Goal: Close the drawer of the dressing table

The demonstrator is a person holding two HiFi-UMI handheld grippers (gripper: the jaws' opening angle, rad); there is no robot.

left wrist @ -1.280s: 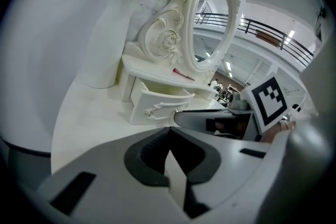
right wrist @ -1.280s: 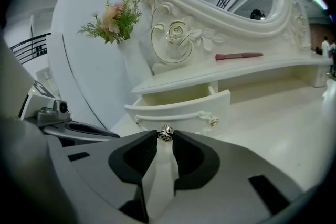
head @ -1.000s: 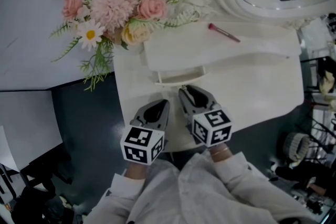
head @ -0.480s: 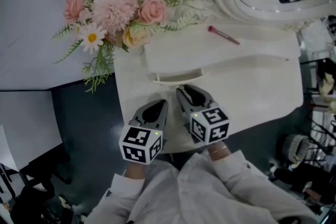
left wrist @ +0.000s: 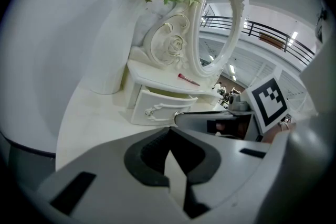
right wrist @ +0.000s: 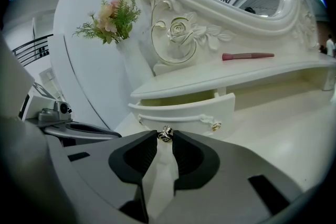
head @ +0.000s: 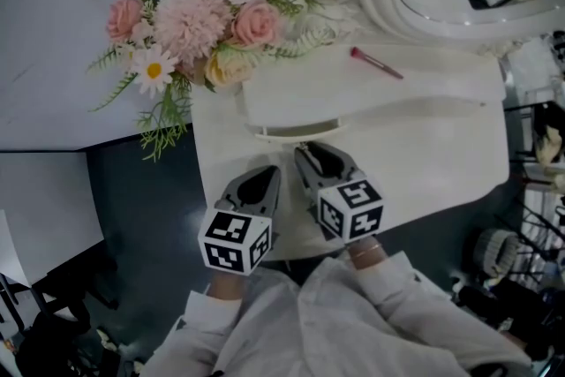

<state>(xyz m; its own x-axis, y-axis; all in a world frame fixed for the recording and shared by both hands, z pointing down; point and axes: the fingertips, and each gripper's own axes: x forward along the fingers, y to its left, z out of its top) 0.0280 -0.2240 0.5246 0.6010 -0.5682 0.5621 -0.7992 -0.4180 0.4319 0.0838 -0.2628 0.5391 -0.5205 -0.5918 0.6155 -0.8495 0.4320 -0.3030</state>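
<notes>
drawer (head: 296,130) in head view sticks out a little from the dressing table (head: 380,97) on the white bench (head: 216,159), so it's not closed yet. right gripper (head: 306,153) sits at its front, left gripper (head: 267,176) just beside it. left gripper view: fingers together, nothing held, drawer (left wrist: 160,107) ahead with a gap showing on top. right gripper view: fingers pinch the drawer's small knob (right wrist: 166,134), and the drawer (right wrist: 184,112) is part open. left to do: push it fully in.

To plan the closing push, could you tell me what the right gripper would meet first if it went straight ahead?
The drawer knob: it sits between the right gripper's tong tips, seemingly pinched. Directly behind it is the open drawer front.
</notes>
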